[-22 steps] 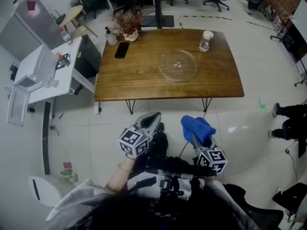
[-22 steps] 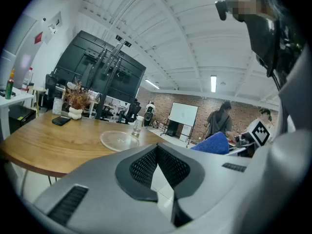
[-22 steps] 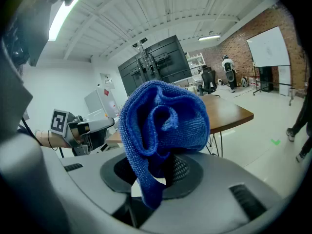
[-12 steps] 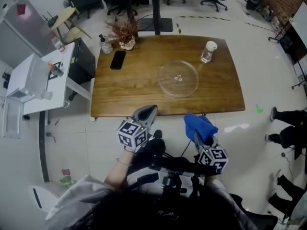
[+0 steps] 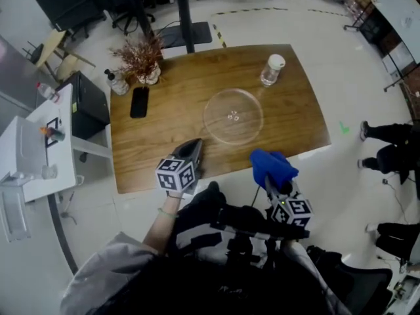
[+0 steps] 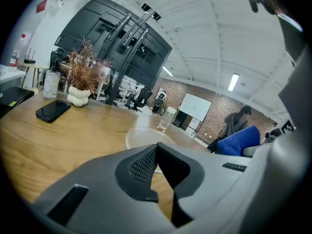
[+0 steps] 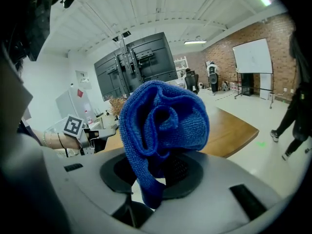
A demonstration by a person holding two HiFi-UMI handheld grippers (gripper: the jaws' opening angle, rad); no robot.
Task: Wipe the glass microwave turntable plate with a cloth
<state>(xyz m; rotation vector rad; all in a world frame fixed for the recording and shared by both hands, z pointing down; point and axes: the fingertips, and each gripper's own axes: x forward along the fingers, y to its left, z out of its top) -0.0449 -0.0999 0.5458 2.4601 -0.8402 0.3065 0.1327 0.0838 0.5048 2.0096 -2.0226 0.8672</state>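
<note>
The clear glass turntable plate (image 5: 233,115) lies flat near the middle of the wooden table (image 5: 164,143); in the left gripper view the plate (image 6: 141,136) shows just beyond the jaws. My left gripper (image 5: 195,147) hovers over the table's near edge, jaws shut and empty (image 6: 156,152). My right gripper (image 5: 267,174) is off the table's near right edge, shut on a bunched blue cloth (image 5: 271,166). The cloth (image 7: 163,123) fills the right gripper view.
On the table stand a small glass jar with a white lid (image 5: 270,70), a black phone (image 5: 138,102), a dried plant in a white pot (image 5: 140,62) and a bottle (image 5: 117,83). A white side table (image 5: 39,143) sits left. A person's legs (image 5: 390,151) are at the right.
I have stepped closer to the table. The left gripper now reaches over its near edge, and the right gripper with the cloth has come up to the edge.
</note>
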